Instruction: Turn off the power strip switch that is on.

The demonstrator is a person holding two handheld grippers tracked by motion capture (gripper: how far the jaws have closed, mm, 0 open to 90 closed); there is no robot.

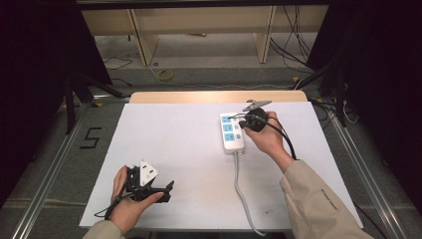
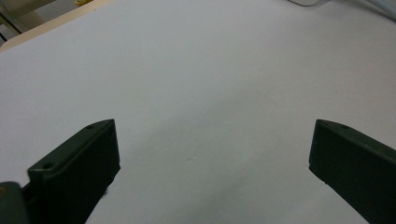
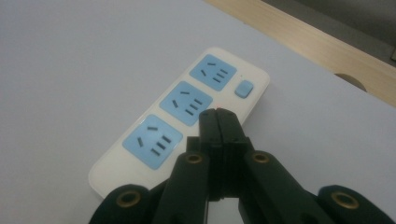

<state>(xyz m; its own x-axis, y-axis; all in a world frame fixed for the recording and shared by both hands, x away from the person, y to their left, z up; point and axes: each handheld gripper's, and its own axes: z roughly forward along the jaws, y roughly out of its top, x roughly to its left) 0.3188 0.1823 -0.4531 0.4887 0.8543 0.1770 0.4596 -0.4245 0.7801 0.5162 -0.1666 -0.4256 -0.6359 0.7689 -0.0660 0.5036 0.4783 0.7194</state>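
Observation:
A white power strip (image 1: 232, 131) with three blue socket faces and a blue switch (image 3: 243, 88) lies right of the table's middle, its grey cord (image 1: 240, 189) running to the front edge. My right gripper (image 1: 241, 117) hovers just over the strip's far end. In the right gripper view its jaws are pressed together with nothing between them, tips (image 3: 218, 113) over the strip (image 3: 184, 121) near the middle socket. My left gripper (image 1: 169, 186) rests low at the table's front left, held in a hand. Its jaws stand wide apart over bare white tabletop (image 2: 210, 93), with nothing between them.
The white table surface (image 1: 169, 134) has a wooden strip (image 1: 214, 96) along its far edge. Dark curtains flank both sides. Wooden shelving and loose cables stand on the floor behind the table. A black "5" mark (image 1: 90, 138) lies on the floor at left.

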